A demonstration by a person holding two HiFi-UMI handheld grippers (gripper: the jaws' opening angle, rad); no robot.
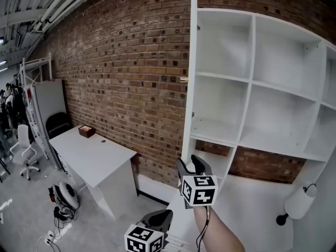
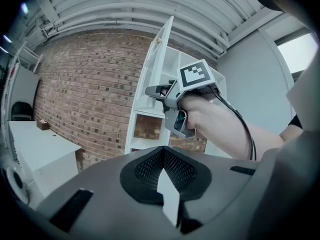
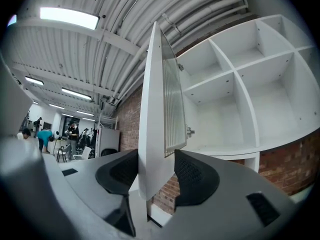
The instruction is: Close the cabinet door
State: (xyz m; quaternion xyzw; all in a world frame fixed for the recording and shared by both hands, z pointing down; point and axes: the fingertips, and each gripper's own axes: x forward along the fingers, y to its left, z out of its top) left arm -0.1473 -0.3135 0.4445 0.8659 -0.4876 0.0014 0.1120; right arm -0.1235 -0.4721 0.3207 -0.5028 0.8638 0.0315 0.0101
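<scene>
I'm pinching the edge of the cabinet door [image 3: 152,109] in the right tongs [image 3: 156,174], ready for swinging it shut. The left tongs [image 2: 162,184] are hovering alongside, pressed together and empty.

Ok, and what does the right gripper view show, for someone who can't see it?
A white cabinet door, seen edge-on, stands between the two black jaws of the right hand-held gripper, which press on both its faces. To its right are white cabinet shelves; to its left, a brick wall and far-off people.
</scene>
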